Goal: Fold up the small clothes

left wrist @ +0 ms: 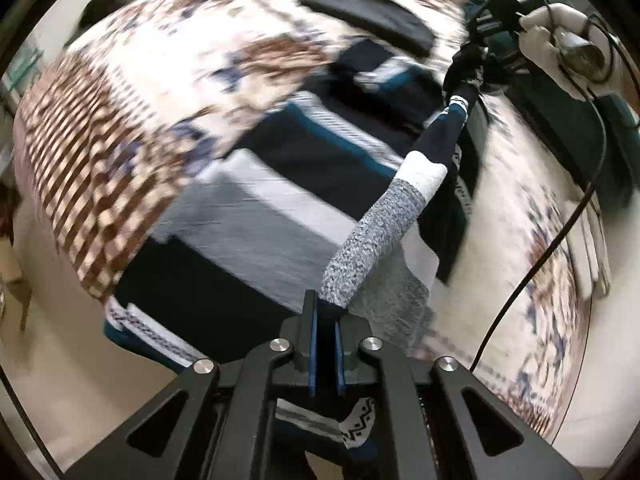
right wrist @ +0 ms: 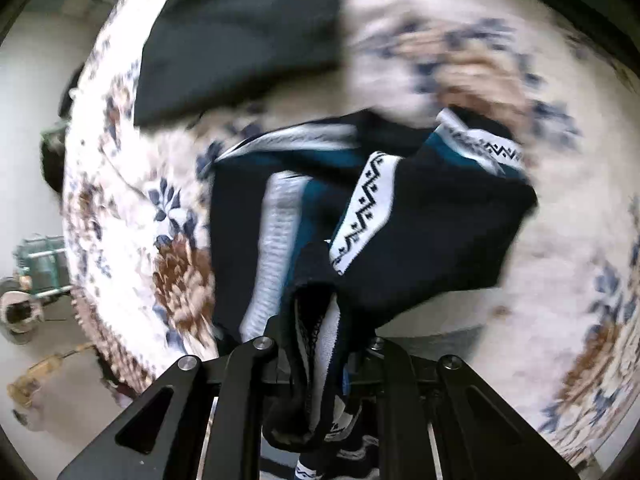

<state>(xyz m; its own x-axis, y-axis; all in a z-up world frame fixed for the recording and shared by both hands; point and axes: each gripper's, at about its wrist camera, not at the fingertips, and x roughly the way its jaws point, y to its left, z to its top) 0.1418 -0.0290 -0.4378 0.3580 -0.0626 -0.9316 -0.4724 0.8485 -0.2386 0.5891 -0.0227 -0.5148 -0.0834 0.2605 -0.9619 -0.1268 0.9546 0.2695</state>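
A striped knit garment (left wrist: 280,176) in navy, teal, white and grey lies across a floral bedspread (left wrist: 152,80). Its edge is pulled into a taut roll (left wrist: 384,216) between my two grippers. My left gripper (left wrist: 326,320) is shut on the grey end of that roll. At the far end, in the left wrist view, my right gripper (left wrist: 472,56) pinches the navy end, held by a gloved hand (left wrist: 560,48). In the right wrist view the right gripper (right wrist: 316,320) is shut on bunched navy fabric with a white zigzag band (right wrist: 360,216); the fabric hides its fingertips.
A folded dark garment (left wrist: 372,12) lies on the bedspread beyond the striped one; it also shows as a dark folded cloth (right wrist: 240,36) in the right wrist view. A black cable (left wrist: 560,232) hangs from the right gripper. The floor (right wrist: 36,80) shows past the bed's edge.
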